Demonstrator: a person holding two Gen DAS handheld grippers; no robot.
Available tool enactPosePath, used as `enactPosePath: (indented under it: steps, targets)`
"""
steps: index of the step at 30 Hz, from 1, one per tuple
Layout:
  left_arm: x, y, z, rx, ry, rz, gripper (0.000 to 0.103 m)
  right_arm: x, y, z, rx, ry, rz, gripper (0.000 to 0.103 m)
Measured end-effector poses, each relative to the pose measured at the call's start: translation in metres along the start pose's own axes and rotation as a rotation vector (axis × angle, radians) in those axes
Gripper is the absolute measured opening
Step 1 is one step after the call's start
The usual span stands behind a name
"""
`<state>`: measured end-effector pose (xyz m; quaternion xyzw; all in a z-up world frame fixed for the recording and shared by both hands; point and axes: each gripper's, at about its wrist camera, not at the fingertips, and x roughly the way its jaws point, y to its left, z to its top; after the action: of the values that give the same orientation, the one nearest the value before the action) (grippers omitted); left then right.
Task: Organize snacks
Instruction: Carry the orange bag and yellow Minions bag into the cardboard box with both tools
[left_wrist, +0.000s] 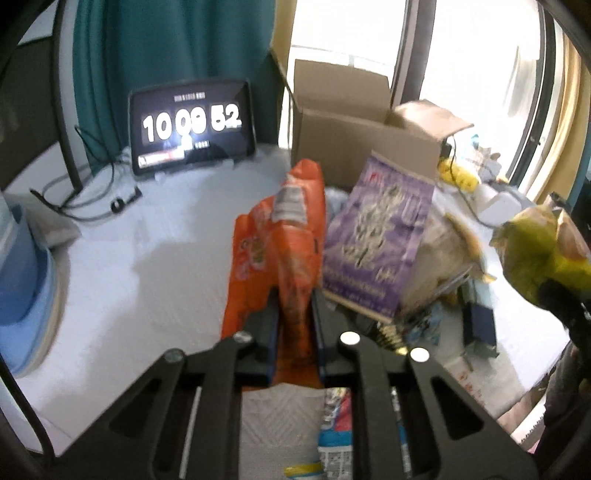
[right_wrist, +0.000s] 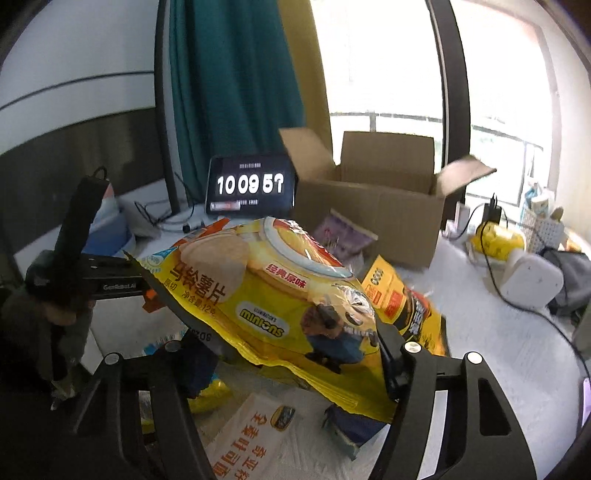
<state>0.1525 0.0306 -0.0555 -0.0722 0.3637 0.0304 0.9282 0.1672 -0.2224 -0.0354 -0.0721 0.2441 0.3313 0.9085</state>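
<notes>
My left gripper (left_wrist: 294, 314) is shut on an orange snack bag (left_wrist: 280, 240) and holds it upright above the white table. A purple snack bag (left_wrist: 380, 236) leans right beside it, in front of an open cardboard box (left_wrist: 354, 147). My right gripper (right_wrist: 295, 354) is shut on a large yellow Minions chip bag (right_wrist: 280, 295), lifted above the snack pile. That bag shows at the right edge of the left wrist view (left_wrist: 543, 251). The left gripper shows at the left of the right wrist view (right_wrist: 110, 280). The box (right_wrist: 369, 210) stands behind, flaps open.
A tablet clock (left_wrist: 192, 125) stands at the back with cables beside it. A blue container (left_wrist: 22, 273) is at the left edge. More snack packets (right_wrist: 406, 302) and a white-orange packet (right_wrist: 243, 435) lie on the table. A white device (right_wrist: 532, 280) and charger cables are on the right.
</notes>
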Motion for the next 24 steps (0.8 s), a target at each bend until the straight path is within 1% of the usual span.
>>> enactPosePath:
  steps: [7,11,24]
  targets:
    - [-0.031,-0.001,0.024,0.010,-0.101,0.008,0.015,-0.010,-0.009,0.018,0.013,-0.068,-0.008,0.071]
    - [-0.039,-0.006,0.040,0.023,-0.153,0.011,0.015,-0.008,-0.018,0.028,0.019,-0.084,-0.023,0.071]
    - [-0.032,-0.015,0.097,0.049,-0.291,-0.025,0.016,0.014,-0.043,0.063,0.037,-0.121,-0.080,0.071]
